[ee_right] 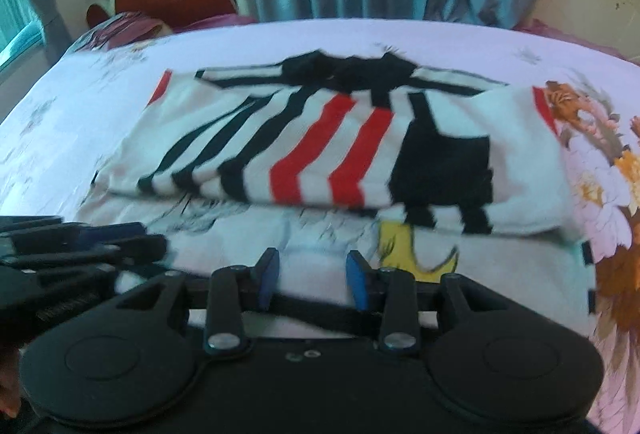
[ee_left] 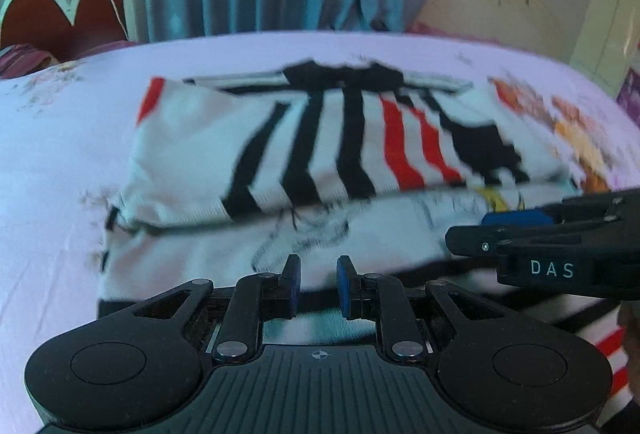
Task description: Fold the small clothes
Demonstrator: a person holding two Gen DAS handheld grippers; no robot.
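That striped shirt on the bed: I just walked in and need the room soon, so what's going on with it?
A person is folding the striped shirt on the bed with two handheld grippers. Its striped top part already lies doubled over the white lower part. The left gripper and the right gripper sit side by side at the near edge, jaws slightly apart; neither visibly pinches cloth. The pictures are blurred.
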